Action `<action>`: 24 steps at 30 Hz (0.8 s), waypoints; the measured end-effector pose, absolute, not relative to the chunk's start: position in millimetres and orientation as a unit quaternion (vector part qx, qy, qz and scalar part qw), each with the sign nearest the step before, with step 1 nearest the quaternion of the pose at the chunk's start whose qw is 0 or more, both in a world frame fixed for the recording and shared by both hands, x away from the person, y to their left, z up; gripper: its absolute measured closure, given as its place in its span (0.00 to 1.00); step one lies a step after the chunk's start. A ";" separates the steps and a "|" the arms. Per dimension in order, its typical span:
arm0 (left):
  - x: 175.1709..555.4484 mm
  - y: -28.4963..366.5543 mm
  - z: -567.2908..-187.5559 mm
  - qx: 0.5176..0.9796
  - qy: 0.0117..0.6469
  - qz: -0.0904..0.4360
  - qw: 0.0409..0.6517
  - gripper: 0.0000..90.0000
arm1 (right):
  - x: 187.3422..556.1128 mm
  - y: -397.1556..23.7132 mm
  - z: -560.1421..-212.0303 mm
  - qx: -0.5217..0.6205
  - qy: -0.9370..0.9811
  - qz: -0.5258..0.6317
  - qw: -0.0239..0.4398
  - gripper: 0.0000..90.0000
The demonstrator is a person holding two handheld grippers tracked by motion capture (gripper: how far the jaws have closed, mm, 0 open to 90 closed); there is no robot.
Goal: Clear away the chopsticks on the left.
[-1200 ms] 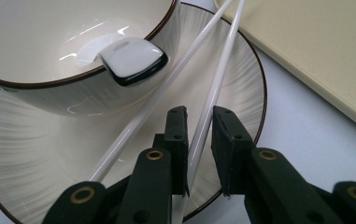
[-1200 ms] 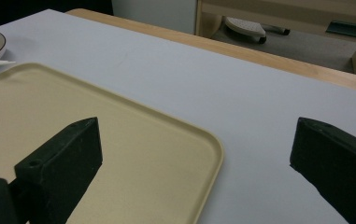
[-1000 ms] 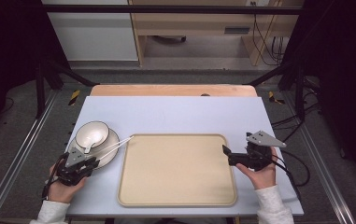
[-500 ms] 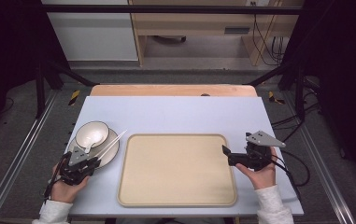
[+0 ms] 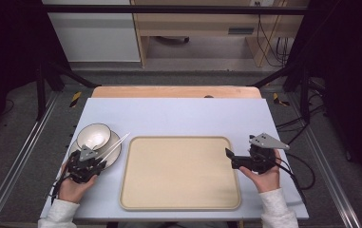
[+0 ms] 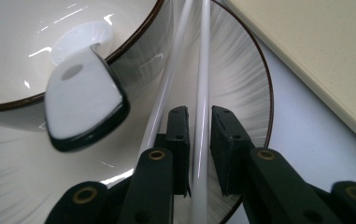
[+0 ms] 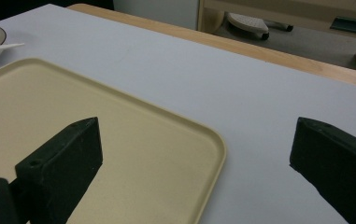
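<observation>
Near the desk's left edge, the left tongs [image 6: 199,128] clench one chopstick [image 6: 201,88] over the plate [image 6: 245,84]; the right tongs [image 7: 194,154] hang released.

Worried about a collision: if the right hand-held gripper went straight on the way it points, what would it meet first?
Probably the raised rim of the beige rectangular tray: the right hand-held gripper, jaws wide open, points left across it. Whether it would clear the rim is hard to judge.
</observation>
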State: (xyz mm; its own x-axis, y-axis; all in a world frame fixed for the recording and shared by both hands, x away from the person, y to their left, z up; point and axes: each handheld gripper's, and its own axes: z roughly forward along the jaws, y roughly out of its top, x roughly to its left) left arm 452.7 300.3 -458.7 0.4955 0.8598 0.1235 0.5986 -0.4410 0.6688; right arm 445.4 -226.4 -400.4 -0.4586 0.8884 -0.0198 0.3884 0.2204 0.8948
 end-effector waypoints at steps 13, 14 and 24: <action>450.6 295.8 -455.6 0.819 0.442 0.229 0.284 0.94 | 445.4 -226.2 -400.5 0.438 0.730 0.444 0.280 0.03; 450.2 295.5 -455.0 0.818 0.442 0.231 0.286 0.94 | 445.2 -226.5 -400.3 0.438 0.729 0.444 0.280 0.03; 436.7 285.3 -438.9 0.801 0.446 0.244 0.317 0.94 | 443.4 -229.9 -397.4 0.439 0.724 0.449 0.284 0.03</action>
